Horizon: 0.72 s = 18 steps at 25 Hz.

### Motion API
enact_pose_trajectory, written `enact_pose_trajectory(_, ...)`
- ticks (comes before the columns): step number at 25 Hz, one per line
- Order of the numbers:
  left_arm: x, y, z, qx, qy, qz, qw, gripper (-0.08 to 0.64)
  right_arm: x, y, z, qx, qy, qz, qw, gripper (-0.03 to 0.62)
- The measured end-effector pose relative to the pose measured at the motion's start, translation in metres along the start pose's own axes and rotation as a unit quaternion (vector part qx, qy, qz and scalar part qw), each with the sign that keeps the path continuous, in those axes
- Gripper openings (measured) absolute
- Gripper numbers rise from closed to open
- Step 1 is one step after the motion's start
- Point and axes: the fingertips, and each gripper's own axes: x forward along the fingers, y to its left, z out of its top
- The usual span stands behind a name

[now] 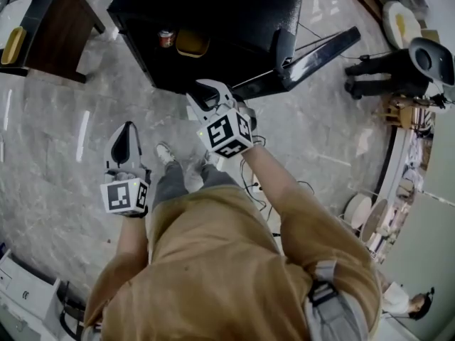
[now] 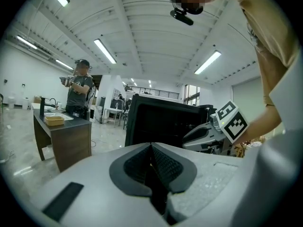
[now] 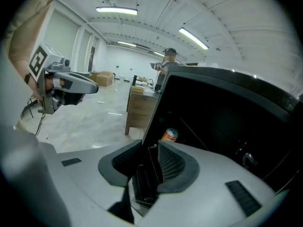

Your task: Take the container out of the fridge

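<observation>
- Reaching into the fridge (image 1: pixel 213 9) from here could go wrong. The right gripper (image 3: pixel 150 150) looks at the can (image 3: pixel 169 135), not at the container (image 1: pixel 192 42), so I think it might grab the wrong thing.
- The container is a yellow thing inside the fridge, just beside the can and near the open front. The two sit close together, so a jaw could bump the can and tip it over.
- The right gripper has its jaws a little apart with nothing between them. The gap looks small, and I think it may not fit around the container.
- The left gripper (image 2: pixel 151 148) has its jaws pressed together and holds nothing. It hangs well back from the fridge, so it could not help if the container slips.
- The open door (image 1: pixel 313 55) sticks out on the right, and an arm could knock it.
- Hard to see: the inside of the fridge is very dark. I cannot tell what the container sits on, what shape it is, or whether it has a lid.
- The right gripper view does not show the container at all. The gripper's own body may be covering it.
</observation>
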Motion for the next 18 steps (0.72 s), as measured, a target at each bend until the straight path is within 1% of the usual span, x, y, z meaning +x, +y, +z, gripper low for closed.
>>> enact_pose_trajectory(3, -0.002, 0.003, -0.010, 0.000, 0.009, -0.005, 0.9999, 0.002, 0.013, -0.003, -0.005, -0.011, 0.011, -0.007, 1.000, 0.072)
enact_pose_trajectory(13, 0.003, 0.007, -0.025, 0.001, 0.018, -0.019, 0.9997, 0.002, 0.057, -0.018, -0.023, -0.071, 0.051, -0.030, 0.996, 0.080)
enact_pose_trajectory(18, 0.005, 0.012, -0.025, -0.003, 0.015, -0.016, 0.9998, 0.002, 0.079, -0.026, -0.035, -0.094, 0.075, -0.038, 0.992, 0.080)
